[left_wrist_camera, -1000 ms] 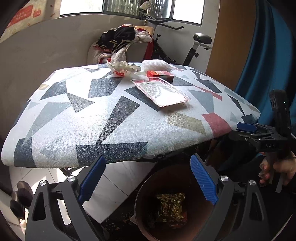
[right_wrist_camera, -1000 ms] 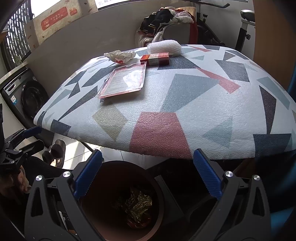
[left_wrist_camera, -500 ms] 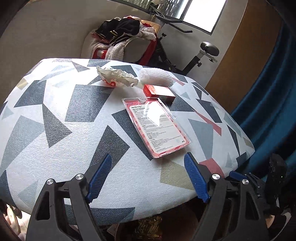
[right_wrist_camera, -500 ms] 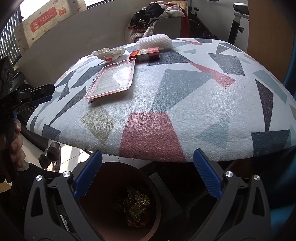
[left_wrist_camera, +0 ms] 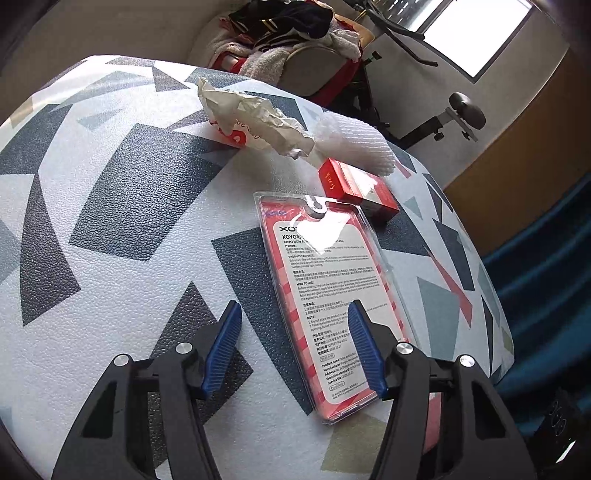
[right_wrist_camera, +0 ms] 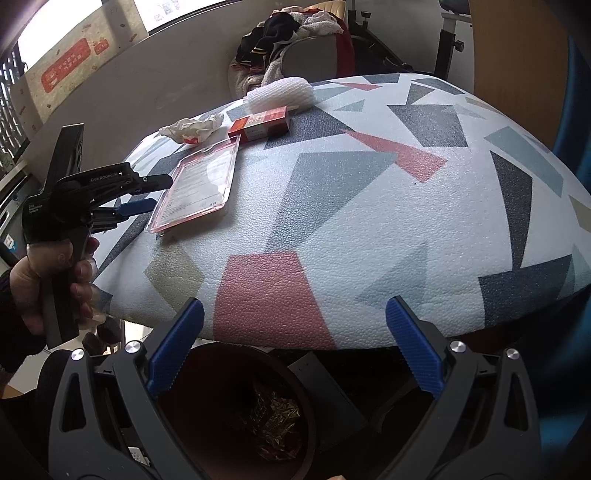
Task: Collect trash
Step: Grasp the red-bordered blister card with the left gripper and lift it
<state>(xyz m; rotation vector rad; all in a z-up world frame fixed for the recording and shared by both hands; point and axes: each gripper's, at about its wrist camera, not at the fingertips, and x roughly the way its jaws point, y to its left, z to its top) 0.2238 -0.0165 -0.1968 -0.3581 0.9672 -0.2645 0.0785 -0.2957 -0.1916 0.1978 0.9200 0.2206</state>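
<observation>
Closing half-spread left gripper [left_wrist_camera: 293, 325] jaws beside the pink blister pack [left_wrist_camera: 332, 295], nothing gripped; right gripper [right_wrist_camera: 293, 321] wide, empty.

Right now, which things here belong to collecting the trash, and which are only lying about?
Belong to the job:
- plastic package, beside the closing left gripper
- crumpled paper
- red box
- white foam net
- bin under the table edge, below the open right gripper

Just lying about:
- clothes on a chair
- exercise bike
- blue curtain
</observation>
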